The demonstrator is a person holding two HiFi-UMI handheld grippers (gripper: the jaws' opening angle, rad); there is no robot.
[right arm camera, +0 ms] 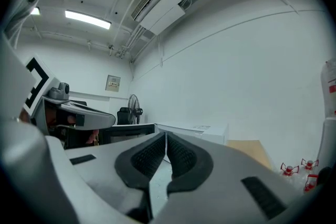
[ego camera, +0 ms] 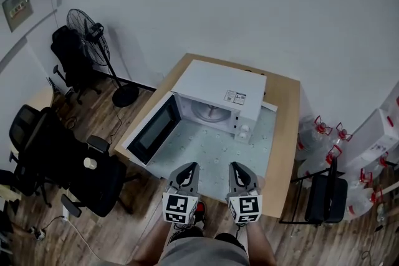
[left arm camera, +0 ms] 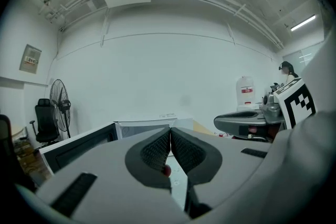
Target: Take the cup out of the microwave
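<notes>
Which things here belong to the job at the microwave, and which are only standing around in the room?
Belonging to the job:
- microwave
- its open door
- left tongs, shut and empty
- right tongs, shut and empty
- the cup: I cannot see it from here

Only standing around:
- fan
- black office chairs
- water bottles

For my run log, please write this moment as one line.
microwave door: open | cup: none seen | left claw: shut, empty | right claw: shut, empty
</notes>
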